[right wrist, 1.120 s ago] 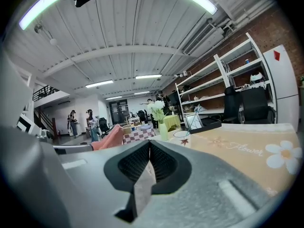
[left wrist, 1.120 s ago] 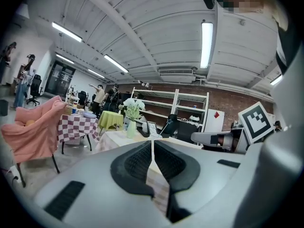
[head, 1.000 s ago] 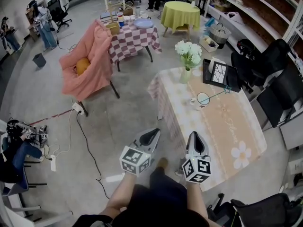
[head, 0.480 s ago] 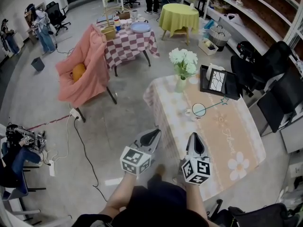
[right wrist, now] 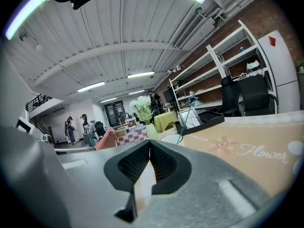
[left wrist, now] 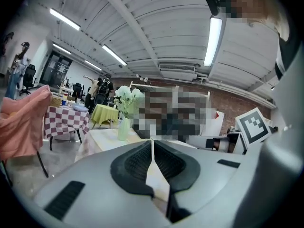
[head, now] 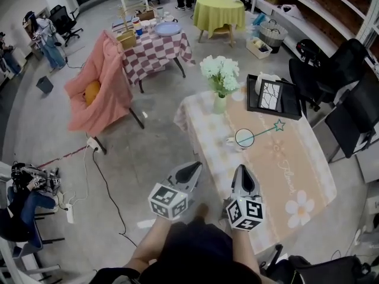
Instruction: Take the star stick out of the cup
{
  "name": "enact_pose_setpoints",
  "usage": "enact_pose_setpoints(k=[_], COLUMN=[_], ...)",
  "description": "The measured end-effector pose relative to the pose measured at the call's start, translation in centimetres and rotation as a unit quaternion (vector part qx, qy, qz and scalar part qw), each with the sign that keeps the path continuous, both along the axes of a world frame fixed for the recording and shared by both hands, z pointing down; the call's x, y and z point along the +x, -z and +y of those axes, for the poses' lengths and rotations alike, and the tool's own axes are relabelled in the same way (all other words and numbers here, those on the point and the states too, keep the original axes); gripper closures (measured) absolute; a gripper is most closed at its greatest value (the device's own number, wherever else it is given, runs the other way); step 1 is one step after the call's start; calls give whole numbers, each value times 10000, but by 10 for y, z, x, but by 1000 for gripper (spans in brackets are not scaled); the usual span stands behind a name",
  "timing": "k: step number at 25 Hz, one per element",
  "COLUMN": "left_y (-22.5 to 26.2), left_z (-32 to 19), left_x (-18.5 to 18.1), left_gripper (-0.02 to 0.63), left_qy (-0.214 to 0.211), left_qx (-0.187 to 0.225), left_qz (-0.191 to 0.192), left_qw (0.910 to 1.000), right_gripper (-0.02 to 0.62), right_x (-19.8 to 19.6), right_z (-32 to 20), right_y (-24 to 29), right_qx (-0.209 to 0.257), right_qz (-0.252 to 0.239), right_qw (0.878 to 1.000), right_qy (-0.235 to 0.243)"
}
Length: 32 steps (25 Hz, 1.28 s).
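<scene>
Head view: left gripper [head: 191, 168] and right gripper [head: 243, 173], both clenched on nothing, hang at the counter's [head: 296, 176] near edge; the star stick [head: 266, 129] leans in the cup [head: 243, 138], well apart from both.

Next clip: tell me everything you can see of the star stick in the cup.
The star stick is a thin, straight teal rod tipped with a small outlined star; it looks like plastic. Its lower end sits inside the white cup, and it leans over the rim, with the star end raised and pointing right in the head view. Only the cup appears to touch it. The cup stands upright on the peach-clothed table.
</scene>
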<state>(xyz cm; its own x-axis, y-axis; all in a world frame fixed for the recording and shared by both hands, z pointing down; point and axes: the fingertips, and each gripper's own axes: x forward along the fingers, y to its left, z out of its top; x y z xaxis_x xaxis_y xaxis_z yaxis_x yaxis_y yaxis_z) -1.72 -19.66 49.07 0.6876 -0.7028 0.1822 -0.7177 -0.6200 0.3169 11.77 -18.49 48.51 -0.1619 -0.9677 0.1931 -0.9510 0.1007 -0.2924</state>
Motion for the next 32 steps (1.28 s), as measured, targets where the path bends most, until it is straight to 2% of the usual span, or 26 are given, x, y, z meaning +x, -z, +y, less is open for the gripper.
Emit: enact_pose_setpoints(k=[5, 16, 32], left_y=[-4, 2, 13], left_z=[-5, -17, -79], left_x=[14, 54, 92], left_gripper=[581, 581, 581], left_qy=[-107, -702, -1531], left_qx=[-42, 108, 118], left_qz=[6, -153, -95], left_qw=[9999, 9974, 9881], right_gripper=[591, 591, 591], right_x=[17, 50, 87], right_z=[-4, -3, -31], right_y=[-2, 0, 7], right_qx=[8, 69, 45], right_qz=[-133, -201, -114], right_qw=[9998, 9975, 9864], right_qy=[-130, -671, -1641])
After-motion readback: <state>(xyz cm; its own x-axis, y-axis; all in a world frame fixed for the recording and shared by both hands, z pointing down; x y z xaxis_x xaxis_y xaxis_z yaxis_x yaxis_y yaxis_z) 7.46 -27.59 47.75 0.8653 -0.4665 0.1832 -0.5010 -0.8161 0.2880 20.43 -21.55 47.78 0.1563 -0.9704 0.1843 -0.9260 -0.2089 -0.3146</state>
